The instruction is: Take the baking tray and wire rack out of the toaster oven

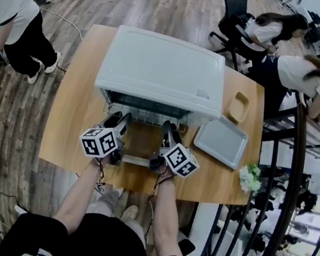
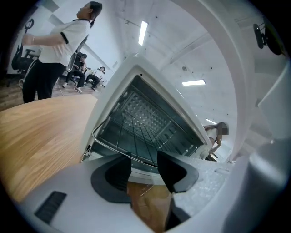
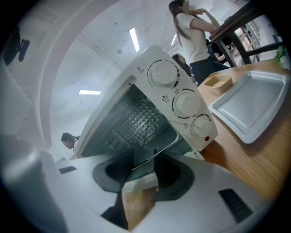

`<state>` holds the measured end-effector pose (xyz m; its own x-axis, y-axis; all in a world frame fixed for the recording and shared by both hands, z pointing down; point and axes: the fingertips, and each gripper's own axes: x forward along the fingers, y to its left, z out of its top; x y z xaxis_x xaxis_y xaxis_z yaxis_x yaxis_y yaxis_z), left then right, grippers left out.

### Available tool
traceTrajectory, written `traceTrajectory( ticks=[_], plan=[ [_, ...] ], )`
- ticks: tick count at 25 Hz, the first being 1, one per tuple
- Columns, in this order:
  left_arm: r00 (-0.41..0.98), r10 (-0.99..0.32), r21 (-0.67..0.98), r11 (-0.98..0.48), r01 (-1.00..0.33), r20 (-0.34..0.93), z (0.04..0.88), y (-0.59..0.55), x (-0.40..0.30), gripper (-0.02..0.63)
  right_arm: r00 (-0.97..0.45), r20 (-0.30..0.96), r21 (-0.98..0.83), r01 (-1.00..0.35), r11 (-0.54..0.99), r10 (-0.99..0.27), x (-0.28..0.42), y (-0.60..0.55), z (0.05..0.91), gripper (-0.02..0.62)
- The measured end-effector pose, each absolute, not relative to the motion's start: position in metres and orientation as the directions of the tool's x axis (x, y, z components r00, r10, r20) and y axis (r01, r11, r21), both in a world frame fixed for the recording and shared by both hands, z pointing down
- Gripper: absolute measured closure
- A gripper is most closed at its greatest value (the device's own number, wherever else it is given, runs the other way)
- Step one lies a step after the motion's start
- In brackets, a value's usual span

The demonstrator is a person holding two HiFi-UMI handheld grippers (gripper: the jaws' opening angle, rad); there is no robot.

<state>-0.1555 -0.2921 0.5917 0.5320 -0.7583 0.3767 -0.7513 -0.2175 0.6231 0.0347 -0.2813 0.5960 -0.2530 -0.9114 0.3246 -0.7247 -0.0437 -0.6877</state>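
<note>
— Just ahead of the two claws, how many things?
— One toaster oven (image 1: 162, 66): white, boxy, rounded corners, mouth open toward both claws. One wire rack (image 2: 132, 139) in that mouth, a grid of thin bright metal rods, with its front rod reaching out to the tips.
— And the left claw (image 2: 144, 159)?
— About half spread and empty. Front rod right at its tips, no pad pressing on it.
— The right claw (image 3: 144, 154)?
— Parted a little less, gripping nothing. Same rod across its gap.
— Under the claws?
— One door (image 1: 136, 160), let down, glass with a white bar handle.
— The baking tray?
— One baking tray (image 1: 221, 141), out of the oven, flat on the light wooden table (image 1: 68, 112), right of the right claw and well apart from it. Pale grey metal, smooth, rectangular, with a shallow raised rim.
— More on that side?
— Three round white knobs (image 3: 185, 103) and one red dot (image 3: 207, 138) on the oven's panel, just right of the right claw. Beyond the tray, one small tan dish (image 1: 237, 107), rectangular.
— Past the tips, inside?
— Dimpled metal back wall (image 3: 136, 118), diamond pattern.
</note>
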Motion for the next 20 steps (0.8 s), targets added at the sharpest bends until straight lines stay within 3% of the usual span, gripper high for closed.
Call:
traceTrajectory(
  ticks=[20],
  plan=[
    [0.525,-0.774,0.643,-0.206,-0.738,0.355,0.581,-0.246,-0.160,0.445,-0.269,0.295,-0.708,-0.706,-0.020,-0.917,0.032,-0.236,0.583,0.469]
  ],
)
